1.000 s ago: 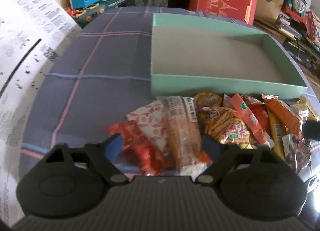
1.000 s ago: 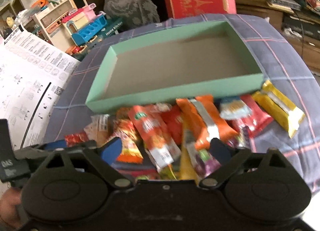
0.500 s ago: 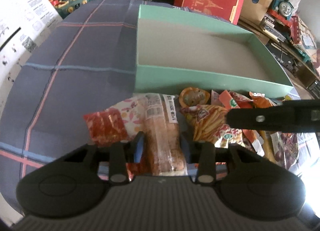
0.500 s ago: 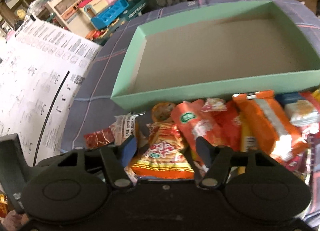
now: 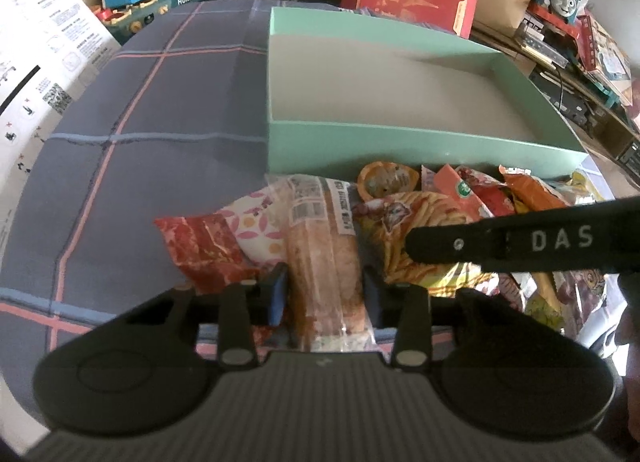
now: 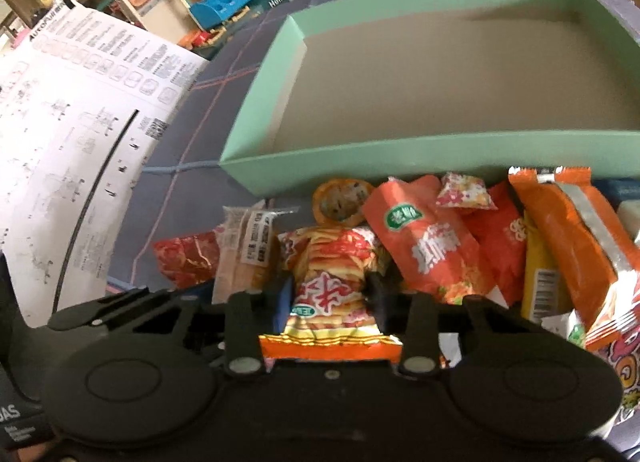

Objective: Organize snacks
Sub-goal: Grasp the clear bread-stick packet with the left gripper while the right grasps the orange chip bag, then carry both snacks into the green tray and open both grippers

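- Left wrist view: the left tongs (image 5: 324,294) at lower centre have just been closing and now pinch a clear-wrapped bread roll (image 5: 322,250); a second ago they stood spread over the pile with nothing gripped.
- The roll's long axis runs up the frame, along the fingers. Its label end points toward the near wall of the mint-green box (image 5: 400,142) and its sealed tail lies back under the tongs.
- Just left of it lie a pink-flowered packet (image 5: 260,234) and a red marbled packet (image 5: 200,250), both on the plaid-covered counter (image 5: 140,142). From the right edge the other tool's black finger reaches across a fries-printed packet (image 5: 404,230).
- Right wrist view: the right tongs (image 6: 332,298) have likewise just been closing and now squeeze the fries-printed packet (image 6: 332,278), whose sides pucker between the pads. Earlier they hung wide open further right over the heap.
- This packet also lies lengthwise up the frame, its orange sealed hem toward the camera and its top toward the box (image 6: 400,158).
- The box, across the upper right, shows a bare floor; the other snacks, among them an orange carrot-coloured packet (image 6: 424,238), crowd against its near wall.
- Judging by this, both pick-ups look secured, so lifting each snack over the wall seems the step ahead.
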{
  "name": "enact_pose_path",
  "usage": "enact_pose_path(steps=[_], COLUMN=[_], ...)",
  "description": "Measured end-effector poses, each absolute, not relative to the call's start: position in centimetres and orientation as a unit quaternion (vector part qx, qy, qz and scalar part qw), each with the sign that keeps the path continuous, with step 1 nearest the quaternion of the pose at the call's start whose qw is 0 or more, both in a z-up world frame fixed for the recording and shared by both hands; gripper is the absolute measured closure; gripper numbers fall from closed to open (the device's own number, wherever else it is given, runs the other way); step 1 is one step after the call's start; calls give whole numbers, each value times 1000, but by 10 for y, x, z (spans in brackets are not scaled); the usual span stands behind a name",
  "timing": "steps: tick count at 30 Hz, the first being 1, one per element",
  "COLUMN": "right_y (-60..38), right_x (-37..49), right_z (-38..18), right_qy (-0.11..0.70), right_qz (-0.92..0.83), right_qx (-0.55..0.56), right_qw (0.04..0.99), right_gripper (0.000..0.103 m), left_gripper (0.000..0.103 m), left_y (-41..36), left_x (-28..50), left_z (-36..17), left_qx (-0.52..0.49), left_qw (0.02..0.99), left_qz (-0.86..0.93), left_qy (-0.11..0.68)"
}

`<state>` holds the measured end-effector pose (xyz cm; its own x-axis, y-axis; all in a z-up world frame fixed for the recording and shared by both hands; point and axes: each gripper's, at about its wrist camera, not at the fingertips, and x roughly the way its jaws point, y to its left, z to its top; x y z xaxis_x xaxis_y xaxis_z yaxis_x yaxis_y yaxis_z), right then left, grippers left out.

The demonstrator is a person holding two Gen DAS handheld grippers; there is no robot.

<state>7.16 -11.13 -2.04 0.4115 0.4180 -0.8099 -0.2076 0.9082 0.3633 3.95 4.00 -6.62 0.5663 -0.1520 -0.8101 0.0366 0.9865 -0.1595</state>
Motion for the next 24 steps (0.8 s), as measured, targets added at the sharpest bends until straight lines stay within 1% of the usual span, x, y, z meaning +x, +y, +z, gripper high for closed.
enact_pose_path(steps=[5,12,15,18,21,24], right_y=[-119,-130,-137,-164,-179,-189], right_x=[67,78,90,121,147,172], right_z=[0,46,56,73,77,69], right_qy=[498,449,432,406,398,403], right_qz=[210,232,225,191,163,138], right_qx=[128,139,138,143,139,131], right_qw=[831,852,862,882,892,895], right_gripper=[65,65,65,67,68,69], left_gripper=[65,65,65,65,65,65], left_y=[46,49,51,51,51,49], left_x=[29,39,61,95,132,167], left_z=[-46,2,20,32,33,21], left_qx=[-71,-72,-71,-62,-65,-67], left_qw=[887,906,911,915,911,905], left_qz=[-57,-67,-75,-71,-72,-53], left_qy=[452,413,399,393,401,417])
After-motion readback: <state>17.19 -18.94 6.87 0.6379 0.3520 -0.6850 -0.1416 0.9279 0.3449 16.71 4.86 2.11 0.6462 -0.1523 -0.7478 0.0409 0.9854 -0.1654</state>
